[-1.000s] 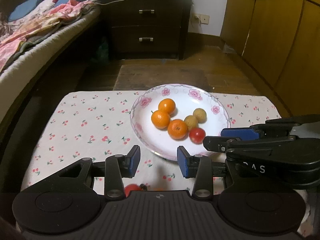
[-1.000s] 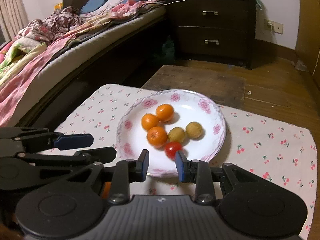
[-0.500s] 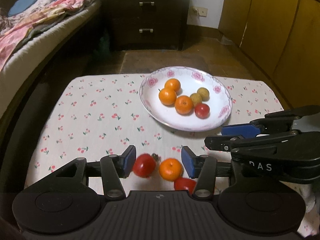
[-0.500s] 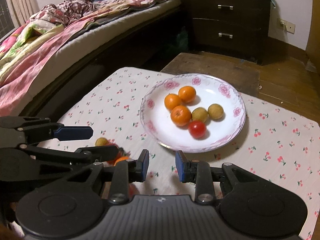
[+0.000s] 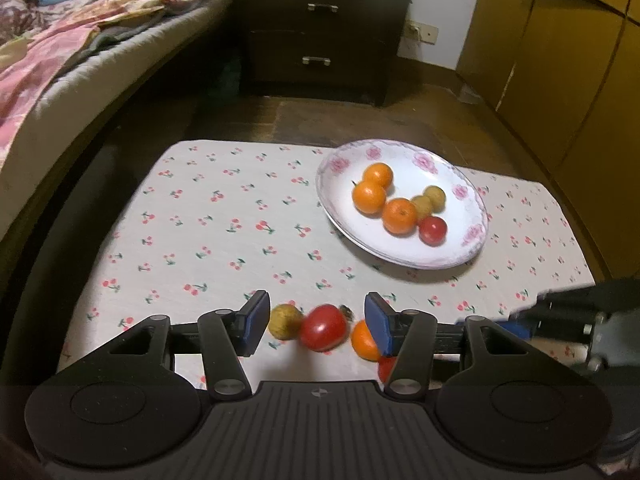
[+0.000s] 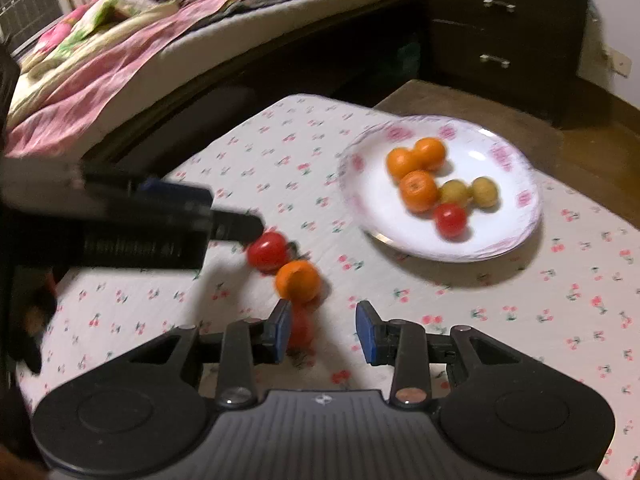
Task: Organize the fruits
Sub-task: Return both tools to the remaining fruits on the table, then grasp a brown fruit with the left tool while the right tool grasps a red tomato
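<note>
Fruit loose on the bench, both tools hovering with nothing gripped

Bedding in pink and floral heaps covers the bed (image 5: 80, 60) at the left, a dark drawer chest (image 5: 320, 32) stands at the far side, and wooden cupboard doors (image 5: 560, 80) line the right. Nearer, the bench (image 5: 200, 216) wears a white cloth printed with cherries.

A flowered plate (image 5: 468, 236) sits toward the far right of the cloth. It holds three oranges (image 5: 399, 215), two small yellowish fruits (image 5: 434, 197) and one red tomato (image 5: 432, 230), all bunched together.

Both tools point steeply down over the near edge of the bench. The left tool (image 5: 316, 324) has its jaws opening; a yellowish fruit (image 5: 285, 321) lies just inside its left pad, a red tomato (image 5: 323, 327) lies in the middle of the gap, and an orange (image 5: 364, 340) is half hidden behind its right pad. The pads press on none of them. Another red fruit (image 5: 386, 368) peeks out below that pad.

The right tool (image 6: 322, 334) also has its jaws opening, with bare cloth in most of the gap. A red fruit (image 6: 300, 330) sits partly behind its left pad, blurred. Beyond it lie the orange (image 6: 298, 282) and the tomato (image 6: 267, 252), which is near the tip of the left tool's finger (image 6: 236, 226). Whether they touch I cannot tell through the blur.
</note>
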`<state>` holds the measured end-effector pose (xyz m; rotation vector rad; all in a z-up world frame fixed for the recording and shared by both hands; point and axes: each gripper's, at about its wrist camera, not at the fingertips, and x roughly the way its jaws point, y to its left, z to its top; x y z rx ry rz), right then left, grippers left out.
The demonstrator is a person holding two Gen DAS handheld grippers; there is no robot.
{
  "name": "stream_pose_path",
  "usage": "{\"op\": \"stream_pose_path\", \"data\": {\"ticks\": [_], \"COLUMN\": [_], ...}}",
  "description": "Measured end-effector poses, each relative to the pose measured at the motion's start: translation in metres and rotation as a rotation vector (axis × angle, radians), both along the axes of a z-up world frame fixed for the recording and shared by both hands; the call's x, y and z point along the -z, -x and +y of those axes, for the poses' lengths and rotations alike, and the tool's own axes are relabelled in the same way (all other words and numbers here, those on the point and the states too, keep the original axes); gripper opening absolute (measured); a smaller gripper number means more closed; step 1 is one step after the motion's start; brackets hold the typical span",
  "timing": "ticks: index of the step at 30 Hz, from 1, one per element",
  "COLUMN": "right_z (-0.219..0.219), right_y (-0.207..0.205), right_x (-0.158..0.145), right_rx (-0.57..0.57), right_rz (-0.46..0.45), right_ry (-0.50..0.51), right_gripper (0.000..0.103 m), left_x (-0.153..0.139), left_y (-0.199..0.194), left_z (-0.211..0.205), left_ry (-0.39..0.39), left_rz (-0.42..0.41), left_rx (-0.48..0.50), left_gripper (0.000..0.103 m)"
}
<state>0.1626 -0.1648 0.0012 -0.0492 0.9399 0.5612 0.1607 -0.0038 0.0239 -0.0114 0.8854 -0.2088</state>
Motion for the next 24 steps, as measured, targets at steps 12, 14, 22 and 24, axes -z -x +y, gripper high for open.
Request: {"op": "stream_pose_path", "data": {"ticks": [12,14,22,24], "right_z": [0.008,0.012,0.017,0.018], "right_y": [-0.005,-0.006,-0.007,-0.007], "right_x": [0.014,0.016,0.023,0.022], "right_rx": [-0.035,-0.048,-0.062,-0.063], "right_rz": [0.051,0.054,0.037,0.028], "right_ry": [-0.023,-0.018,0.02,0.021], "right_gripper": [0.053,0.053,0.053,0.053], "left_x": [-0.004,-0.002,0.006,0.01], "left_y": [-0.007,-0.008,-0.008,-0.006], "left_z": [0.012,0.011,0.007,0.007], "left_ry": [0.049,0.048,0.03,0.025], "left_rz": [0.013,0.021,0.043,0.055], "left_rx": [-0.033,-0.028,0.002,0.011], "left_gripper": [0.062,0.062,0.063,0.063]}}
